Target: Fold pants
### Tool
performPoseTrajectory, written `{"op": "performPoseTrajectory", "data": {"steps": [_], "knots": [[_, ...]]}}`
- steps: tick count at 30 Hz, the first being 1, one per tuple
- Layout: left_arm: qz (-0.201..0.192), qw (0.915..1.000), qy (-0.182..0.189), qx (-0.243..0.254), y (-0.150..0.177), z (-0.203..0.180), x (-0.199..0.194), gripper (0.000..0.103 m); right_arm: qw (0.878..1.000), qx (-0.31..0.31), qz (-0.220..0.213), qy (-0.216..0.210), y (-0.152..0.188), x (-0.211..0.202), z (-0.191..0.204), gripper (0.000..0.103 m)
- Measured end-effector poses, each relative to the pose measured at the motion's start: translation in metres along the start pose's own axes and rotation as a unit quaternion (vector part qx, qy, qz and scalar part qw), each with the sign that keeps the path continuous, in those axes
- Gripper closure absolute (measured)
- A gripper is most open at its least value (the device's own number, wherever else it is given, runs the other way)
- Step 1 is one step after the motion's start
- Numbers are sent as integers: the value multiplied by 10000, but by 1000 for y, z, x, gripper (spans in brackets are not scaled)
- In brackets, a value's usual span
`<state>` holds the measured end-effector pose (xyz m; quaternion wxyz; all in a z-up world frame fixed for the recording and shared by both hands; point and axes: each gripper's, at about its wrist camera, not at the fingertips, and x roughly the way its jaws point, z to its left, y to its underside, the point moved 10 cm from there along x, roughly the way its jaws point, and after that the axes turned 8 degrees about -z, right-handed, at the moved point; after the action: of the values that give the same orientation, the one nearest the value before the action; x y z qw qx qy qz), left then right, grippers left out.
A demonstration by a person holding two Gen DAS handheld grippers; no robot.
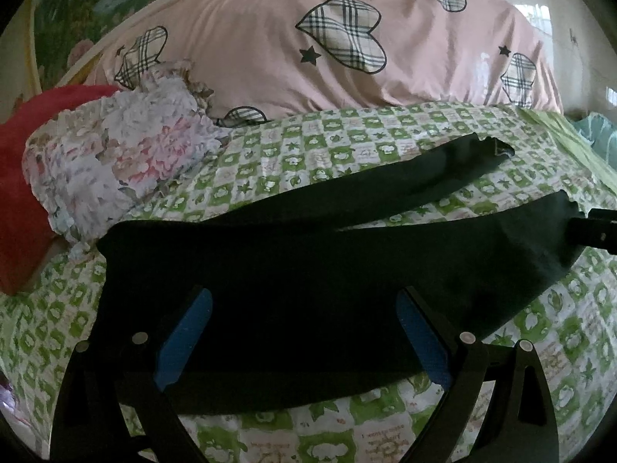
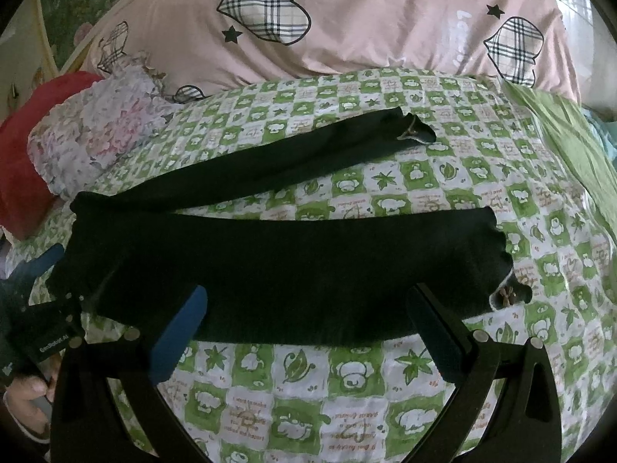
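Black pants [image 1: 308, 254] lie flat across the green checked bed sheet [image 1: 347, 432], waist at the left, two legs spread apart toward the right. My left gripper [image 1: 304, 301] is open, its blue pads [image 1: 185, 343] over the waist and seat part. My right gripper [image 2: 308, 301] is open over the near leg of the pants [image 2: 289, 266], close to its cuff [image 2: 505, 289]. The far leg's cuff [image 2: 416, 131] lies further back. The left gripper also shows at the left edge of the right wrist view [image 2: 42, 308].
A pink duvet with plaid hearts [image 1: 327, 50] is piled at the back. A floral pillow [image 1: 115, 154] and a red cushion [image 1: 19, 177] lie at the left. A plain green cloth [image 2: 570, 142] lies at the right of the sheet [image 2: 347, 393].
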<state>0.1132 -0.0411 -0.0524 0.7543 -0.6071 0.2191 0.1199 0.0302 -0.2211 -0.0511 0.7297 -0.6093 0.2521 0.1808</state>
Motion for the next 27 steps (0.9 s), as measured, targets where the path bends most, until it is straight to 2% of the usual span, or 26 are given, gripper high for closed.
{"op": "performPoseTrajectory", "data": {"steps": [12,17,22,27], "knots": [[-76,9992,168,360,-36,-1,35,6,9997,228,-38,-25,-38,24,-14,0],[-93,9969,402,675,-54,-18,58,6,9987,508,4,-6,-55,43,-30,0],[13,9903,883,1075,-68,-51,87,6,9968,803,54,29,-72,66,-51,0],[116,9784,1043,1779,-69,-75,120,6,9938,1077,232,120,-82,93,-72,0]]}}
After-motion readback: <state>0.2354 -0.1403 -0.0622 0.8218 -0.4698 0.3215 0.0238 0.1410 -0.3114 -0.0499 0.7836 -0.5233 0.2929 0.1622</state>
